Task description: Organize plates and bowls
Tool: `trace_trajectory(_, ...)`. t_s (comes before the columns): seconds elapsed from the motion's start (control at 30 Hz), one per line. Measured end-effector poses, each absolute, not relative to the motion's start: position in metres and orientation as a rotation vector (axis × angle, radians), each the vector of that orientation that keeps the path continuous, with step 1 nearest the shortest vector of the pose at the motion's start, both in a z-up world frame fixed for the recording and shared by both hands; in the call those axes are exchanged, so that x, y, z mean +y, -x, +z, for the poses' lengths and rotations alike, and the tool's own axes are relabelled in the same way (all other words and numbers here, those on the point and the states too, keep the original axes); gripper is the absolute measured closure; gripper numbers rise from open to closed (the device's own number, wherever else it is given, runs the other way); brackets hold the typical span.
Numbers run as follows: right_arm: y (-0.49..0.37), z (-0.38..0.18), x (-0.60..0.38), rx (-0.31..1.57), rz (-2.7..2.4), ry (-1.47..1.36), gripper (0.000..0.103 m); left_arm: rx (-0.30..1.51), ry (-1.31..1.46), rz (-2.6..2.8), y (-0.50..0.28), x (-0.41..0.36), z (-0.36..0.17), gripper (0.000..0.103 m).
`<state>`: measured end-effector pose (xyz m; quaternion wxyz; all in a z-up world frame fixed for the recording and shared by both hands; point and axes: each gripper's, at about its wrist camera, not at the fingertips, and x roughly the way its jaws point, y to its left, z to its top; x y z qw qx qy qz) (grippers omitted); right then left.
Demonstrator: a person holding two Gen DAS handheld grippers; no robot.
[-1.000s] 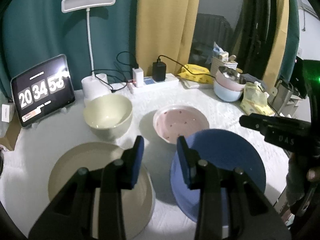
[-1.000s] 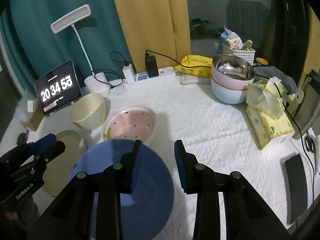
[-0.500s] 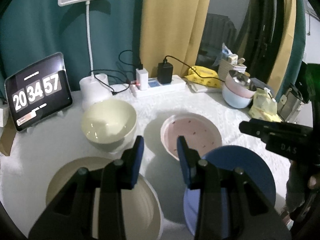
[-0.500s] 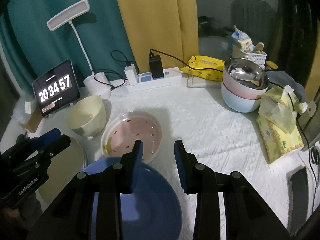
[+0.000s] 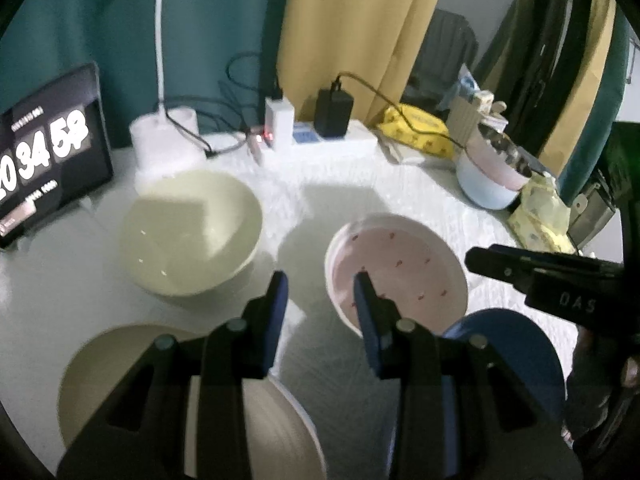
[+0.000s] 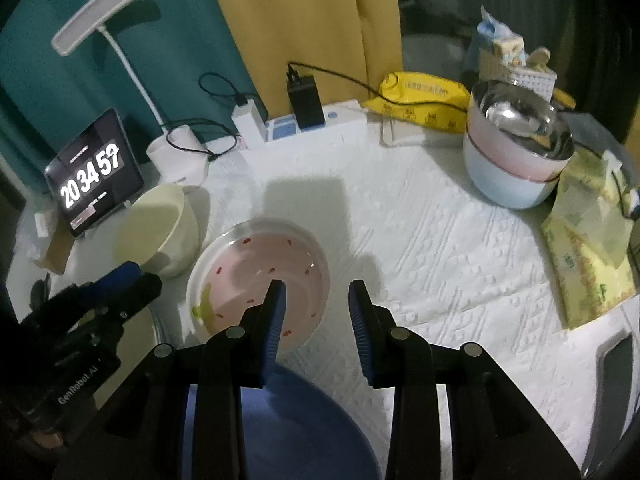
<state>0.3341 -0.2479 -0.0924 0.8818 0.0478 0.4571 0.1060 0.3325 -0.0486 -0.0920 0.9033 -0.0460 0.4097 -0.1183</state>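
- While both hands hover above the desk [image 6: 440,232], the left gripper [image 5: 320,296] has its jaws parted with nothing between them, poised over the bare cloth between the cream bowl [image 5: 192,232] at ten o'clock and the pink speckled dish [image 5: 400,268] at two o'clock.
- Beneath its fingers lies the cream plate [image 5: 100,376], at seven o'clock.
- Likewise released and empty, the right gripper [image 6: 316,304] hangs over the near rim of the pink speckled dish [image 6: 256,272], its left finger crossing that rim.
- At six o'clock below it sits the blue plate [image 6: 304,432].
- Toward one o'clock stand the stacked bowls [image 6: 516,148]; toward ten o'clock, the clock tablet [image 6: 94,176] and desk lamp [image 6: 96,12].
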Motion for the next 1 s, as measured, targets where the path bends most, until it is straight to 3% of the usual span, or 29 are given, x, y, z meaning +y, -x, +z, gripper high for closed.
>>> trace_trajectory(0.7,-0.371,-0.133,-0.236,1.162,0.134,-0.213,0.069,1.028,0.172,-0.37,-0.366,-0.054,-0.131,0.068)
trace_trajectory(1.0,-0.378,-0.144,-0.234,1.178,0.155,-0.241,0.069,1.017,0.165,-0.398,-0.369,-0.059,-0.135,0.074)
